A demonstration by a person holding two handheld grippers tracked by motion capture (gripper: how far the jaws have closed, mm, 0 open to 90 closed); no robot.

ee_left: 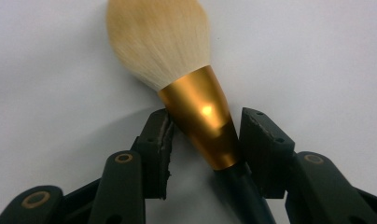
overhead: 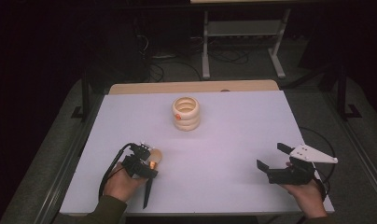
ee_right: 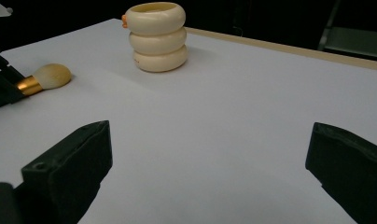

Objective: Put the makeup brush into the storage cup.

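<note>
Makeup brush (ee_left: 196, 107): fluffy cream bristle head, gold metal ferrule, dark handle. It sits at the near-left part of the white table (overhead: 233, 140), bristles pointing toward the table's middle, handle back toward the person. Likely light; bristles soft & easily splayed, so not a place to grip. Ferrule is stiff but smooth, tapered, prob. slippery; the base of the ferrule or the handle looks the safer hold.

Left hand-held gripper (ee_left: 203, 135): jaws either side of the ferrule, right jaw touching, left jaw w/ a slight gap lower down. It looks closed around the brush, but a firm clamp can't be confirmed.

Right hand-held gripper (overhead: 274, 158): near-right, jaws wide apart, holding nothing.

Farther back, centre: cream holder (overhead: 185, 113) like three stacked rings, open top, small orange mark at the rim, well apart from the brush.
</note>
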